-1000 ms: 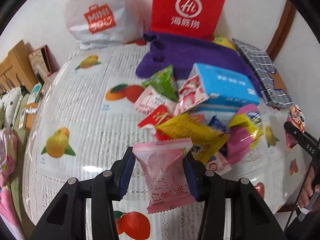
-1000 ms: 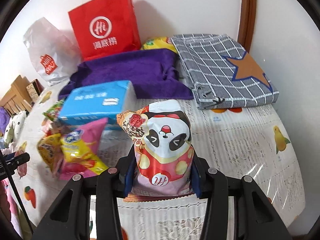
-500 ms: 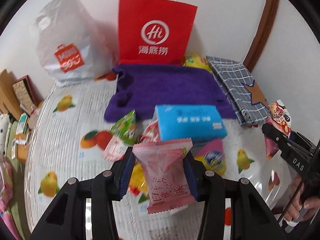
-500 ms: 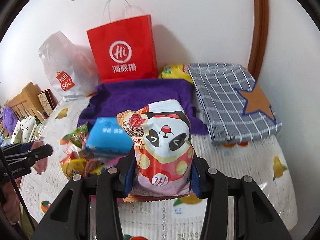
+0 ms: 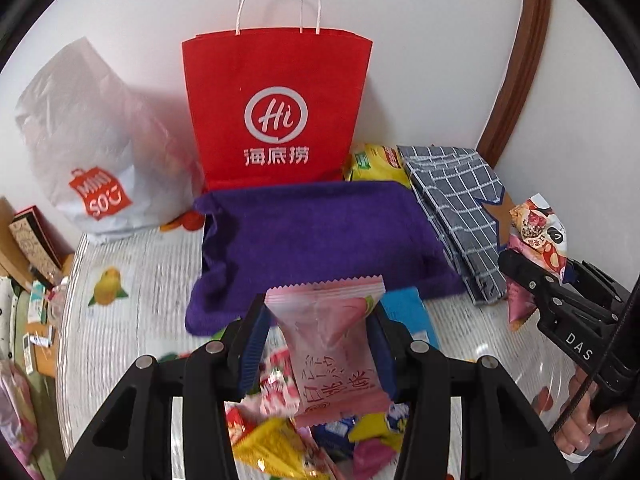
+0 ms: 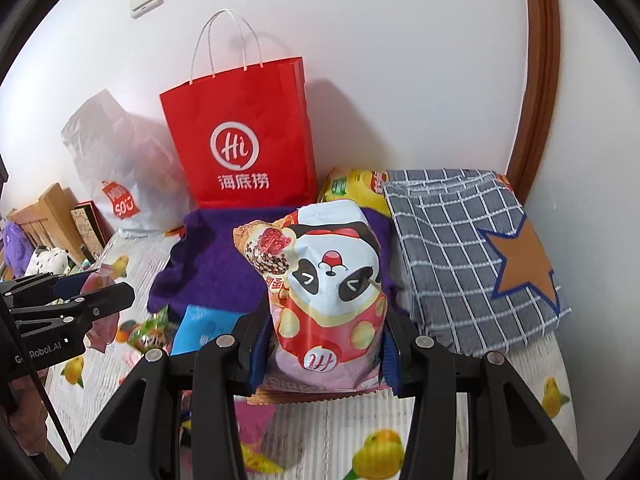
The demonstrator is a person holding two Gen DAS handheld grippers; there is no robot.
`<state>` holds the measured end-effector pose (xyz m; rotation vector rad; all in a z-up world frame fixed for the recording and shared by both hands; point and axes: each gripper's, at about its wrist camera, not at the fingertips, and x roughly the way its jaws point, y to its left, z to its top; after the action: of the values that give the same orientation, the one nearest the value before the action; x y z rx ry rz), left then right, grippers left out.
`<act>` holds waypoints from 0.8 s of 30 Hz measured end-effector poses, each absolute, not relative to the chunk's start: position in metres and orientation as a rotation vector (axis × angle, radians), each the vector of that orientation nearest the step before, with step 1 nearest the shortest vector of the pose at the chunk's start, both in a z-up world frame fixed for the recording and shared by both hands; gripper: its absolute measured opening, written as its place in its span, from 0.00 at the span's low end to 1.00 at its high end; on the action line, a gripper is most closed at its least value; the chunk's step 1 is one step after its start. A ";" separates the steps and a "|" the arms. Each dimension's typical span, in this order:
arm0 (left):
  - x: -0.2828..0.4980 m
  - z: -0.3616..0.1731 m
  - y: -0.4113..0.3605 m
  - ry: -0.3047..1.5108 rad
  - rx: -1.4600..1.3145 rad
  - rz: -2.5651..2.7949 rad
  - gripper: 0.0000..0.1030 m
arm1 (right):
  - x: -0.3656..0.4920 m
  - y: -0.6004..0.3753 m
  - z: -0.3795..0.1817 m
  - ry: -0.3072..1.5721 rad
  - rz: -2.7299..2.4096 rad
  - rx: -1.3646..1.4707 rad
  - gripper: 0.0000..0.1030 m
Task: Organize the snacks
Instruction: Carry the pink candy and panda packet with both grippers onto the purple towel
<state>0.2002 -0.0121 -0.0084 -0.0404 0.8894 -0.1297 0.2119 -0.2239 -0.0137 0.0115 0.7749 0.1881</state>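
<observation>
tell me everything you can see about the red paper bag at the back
The red paper bag stands upright against the white wall, open at the top, with two thin white twisted-cord handles rising above its rim. It looks like matte paper with creased side folds. Its front carries a white circled "Hi" logo over three white Chinese characters. Its base sits behind the purple towel, which hides the bottom edge. A white plastic bag leans at its left, a yellow snack pack lies at its right. Neither gripper touches it.
</observation>
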 end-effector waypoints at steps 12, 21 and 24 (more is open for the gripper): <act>0.258 -0.023 -0.002 0.912 -0.017 -0.102 0.44 | 0.284 -0.219 -0.037 0.815 0.171 0.022 0.44; 0.307 -0.041 0.005 0.936 -0.030 -0.109 0.44 | 0.330 -0.217 -0.058 0.846 0.144 0.022 0.44; 0.319 -0.048 0.004 0.942 -0.018 -0.110 0.44 | 0.343 -0.218 -0.064 0.852 0.141 0.030 0.44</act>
<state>0.3192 0.0043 -0.0478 -0.0179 0.9417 -0.1097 0.3429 -0.2180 -0.0636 0.0304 0.8525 0.1406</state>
